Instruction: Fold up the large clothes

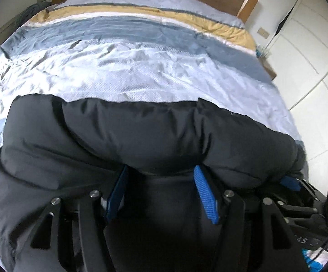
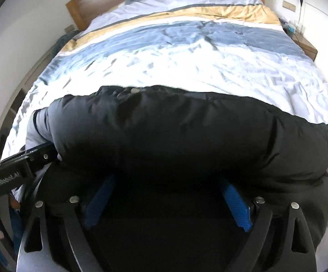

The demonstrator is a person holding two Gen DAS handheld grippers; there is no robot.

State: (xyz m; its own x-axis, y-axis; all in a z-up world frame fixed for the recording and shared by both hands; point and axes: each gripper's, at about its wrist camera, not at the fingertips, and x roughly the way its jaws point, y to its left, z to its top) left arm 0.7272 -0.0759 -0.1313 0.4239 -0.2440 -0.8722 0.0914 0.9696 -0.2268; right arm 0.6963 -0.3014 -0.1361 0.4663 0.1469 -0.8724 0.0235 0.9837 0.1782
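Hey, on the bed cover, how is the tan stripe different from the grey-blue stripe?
The tan stripe is a warm yellow-brown; the grey-blue stripe is a cool, dull blue. The tan stripe is narrow, the grey-blue stripe clearly wider. The tan stripe lies nearer the wooden headboard, the grey-blue stripe nearer the black jacket. Both run straight across the bed on the same wrinkled cover.

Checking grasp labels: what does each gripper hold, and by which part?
Both hold the black puffy padded jacket on the striped bed cover. Left gripper and right gripper each have a thick folded roll at its near edge between the jaws.
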